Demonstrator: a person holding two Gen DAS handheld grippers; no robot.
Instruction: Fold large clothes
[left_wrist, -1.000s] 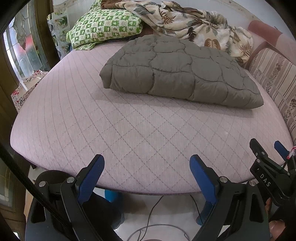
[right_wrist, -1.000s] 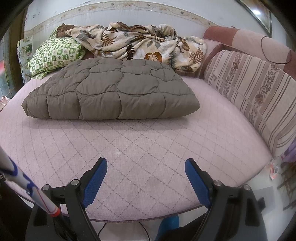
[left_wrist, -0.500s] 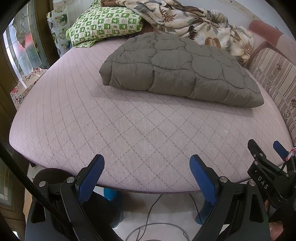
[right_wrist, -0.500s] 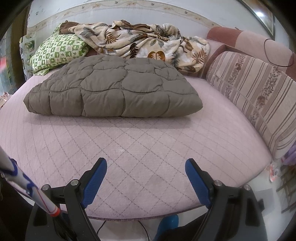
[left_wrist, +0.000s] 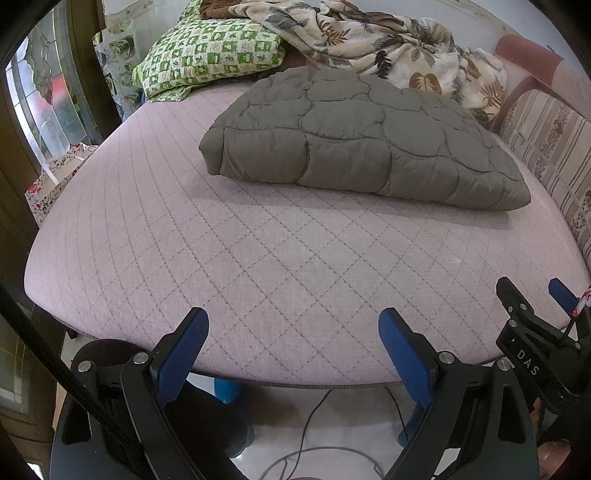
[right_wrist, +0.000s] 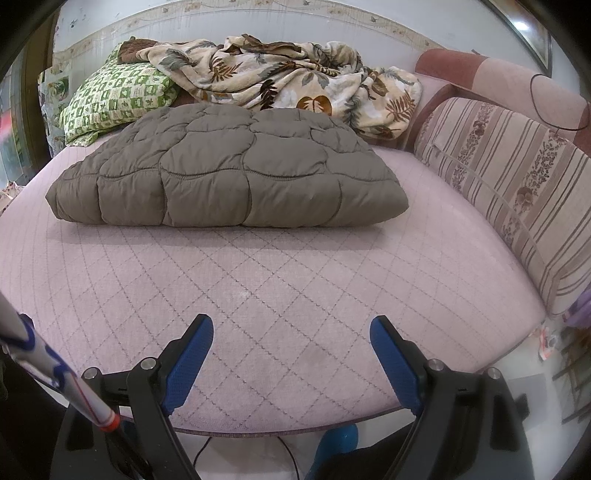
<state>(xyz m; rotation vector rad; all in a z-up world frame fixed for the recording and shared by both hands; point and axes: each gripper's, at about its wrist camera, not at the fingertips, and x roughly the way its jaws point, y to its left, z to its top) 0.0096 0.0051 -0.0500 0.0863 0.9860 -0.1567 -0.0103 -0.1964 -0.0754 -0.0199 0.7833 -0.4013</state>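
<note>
A folded grey-brown quilted jacket (left_wrist: 351, 140) (right_wrist: 229, 173) lies flat toward the back of a pink quilted mattress (left_wrist: 221, 240) (right_wrist: 295, 277). My left gripper (left_wrist: 293, 317) hovers at the mattress's near edge, open, with only bare mattress between its blue pads. My right gripper (right_wrist: 291, 321) is also open and empty at the near edge, well short of the jacket. It shows as well at the right border of the left wrist view (left_wrist: 532, 291).
Behind the jacket are a green checked pillow (left_wrist: 210, 51) (right_wrist: 114, 96) and a crumpled leaf-print blanket (left_wrist: 388, 40) (right_wrist: 288, 74). A striped cushion (right_wrist: 517, 184) runs along the right side. A patterned bag (left_wrist: 55, 181) stands left of the bed, and a cable (left_wrist: 314, 424) lies on the floor below.
</note>
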